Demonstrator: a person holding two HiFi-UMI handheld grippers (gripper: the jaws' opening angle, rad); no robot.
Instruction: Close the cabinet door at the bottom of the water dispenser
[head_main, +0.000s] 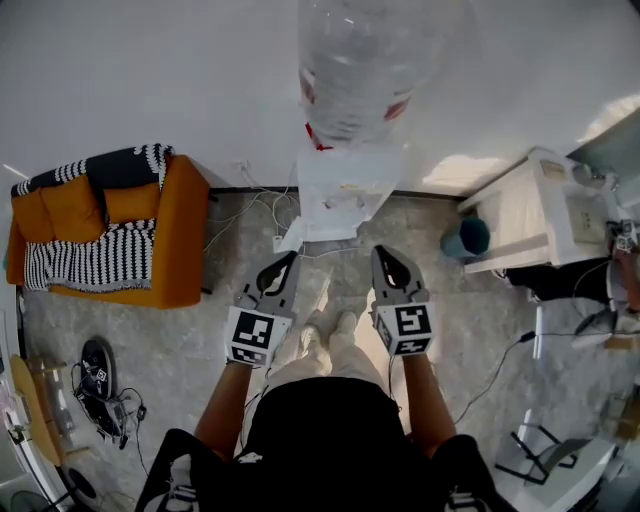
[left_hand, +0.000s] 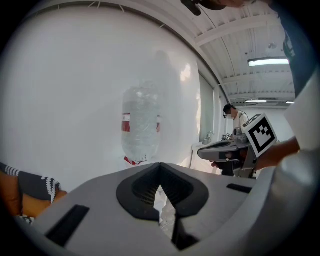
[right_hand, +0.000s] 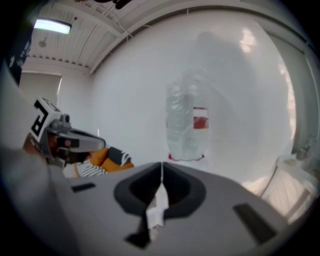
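Head view: water dispenser (head_main: 345, 190) top centre, cabinet door (head_main: 291, 237) seemingly ajar at its base, left claw (head_main: 291, 260) and right claw (head_main: 384, 255) short of it. Left gripper view: claw pinched together, empty, facing the bottle (left_hand: 141, 125), so a push might miss the low door. Right gripper view: same deal, pinched together, empty.

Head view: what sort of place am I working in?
Probably an office or workshop lounge corner: an orange sofa with a striped throw, a bottle-topped water dispenser, loose cables on the floor.

Cabinet door (head_main: 292, 237) seemingly ajar.
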